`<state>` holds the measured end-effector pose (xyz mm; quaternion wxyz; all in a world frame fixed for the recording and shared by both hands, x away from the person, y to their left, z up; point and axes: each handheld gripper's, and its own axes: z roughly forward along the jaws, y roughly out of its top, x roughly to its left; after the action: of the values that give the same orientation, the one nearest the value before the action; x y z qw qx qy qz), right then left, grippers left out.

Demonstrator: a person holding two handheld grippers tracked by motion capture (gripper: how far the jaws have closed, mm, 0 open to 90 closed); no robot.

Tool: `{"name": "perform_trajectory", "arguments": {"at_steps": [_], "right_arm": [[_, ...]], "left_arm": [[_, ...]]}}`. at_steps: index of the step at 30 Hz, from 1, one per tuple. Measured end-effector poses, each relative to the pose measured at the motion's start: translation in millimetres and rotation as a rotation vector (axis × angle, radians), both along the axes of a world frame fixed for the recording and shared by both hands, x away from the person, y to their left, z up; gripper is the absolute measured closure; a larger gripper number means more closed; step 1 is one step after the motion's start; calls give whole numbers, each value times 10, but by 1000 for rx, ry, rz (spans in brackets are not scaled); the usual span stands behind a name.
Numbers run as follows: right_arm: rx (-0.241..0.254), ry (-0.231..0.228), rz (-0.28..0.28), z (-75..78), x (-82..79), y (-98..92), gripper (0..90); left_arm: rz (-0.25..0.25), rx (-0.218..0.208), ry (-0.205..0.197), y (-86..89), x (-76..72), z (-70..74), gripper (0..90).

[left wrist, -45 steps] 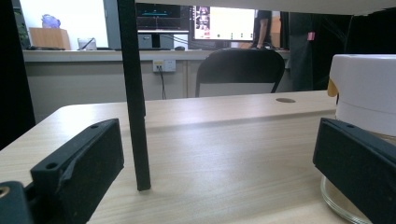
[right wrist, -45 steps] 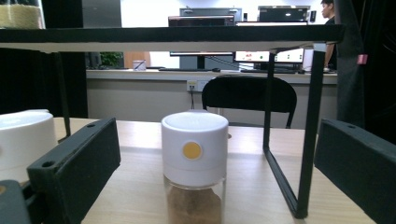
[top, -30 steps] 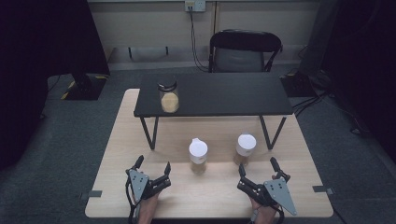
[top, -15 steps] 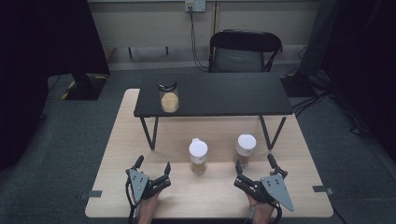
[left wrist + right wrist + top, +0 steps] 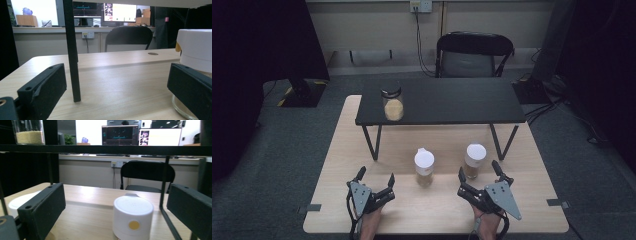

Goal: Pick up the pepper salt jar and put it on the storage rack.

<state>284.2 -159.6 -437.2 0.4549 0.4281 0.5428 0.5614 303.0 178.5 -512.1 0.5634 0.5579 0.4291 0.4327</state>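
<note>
Both tongs rest low on the wooden table [image 5: 337,200], jaws spread wide, nothing held. Right tongs [image 5: 478,173] point at the right jar [image 5: 475,161], which stands just ahead, centred between the jaws in the right gripper view, not touching either. Left tongs [image 5: 375,178] sit apart from the left jar [image 5: 424,167], which stands ahead and off to their right; in the left gripper view it sits close by the right-hand jaw.

Step in hand, as I judge it: closing in on the right jar for a grasp. To do it well I'd push straight forward, keep the jaws level, and take the glass body below the lid, not the lid itself, which may turn or slip. I'd watch the black shelf leg [image 5: 163,182] standing just beyond and right of the jar.

Right jar: squat, clear glass, pale brownish fill, white cap [image 5: 133,216] with a yellow dot on its near face. Upright. A third jar [image 5: 393,103] of grain stands on the black shelf [image 5: 452,100], well beyond the left tongs.
</note>
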Motion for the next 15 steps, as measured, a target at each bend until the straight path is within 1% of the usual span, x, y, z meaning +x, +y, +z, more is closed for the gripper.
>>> {"name": "perform_trajectory", "arguments": {"at_steps": [4, 10, 15], "right_arm": [[-4, 3, 18, 39, 18, 33, 0], [11, -11, 21, 84, 27, 48, 0], [-1, -13, 23, 151, 46, 87, 0]], "left_arm": [[1, 0, 0, 0, 0, 0, 18], [1, 0, 0, 0, 0, 0, 18], [2, 0, 0, -1, -1, 0, 18]]}}
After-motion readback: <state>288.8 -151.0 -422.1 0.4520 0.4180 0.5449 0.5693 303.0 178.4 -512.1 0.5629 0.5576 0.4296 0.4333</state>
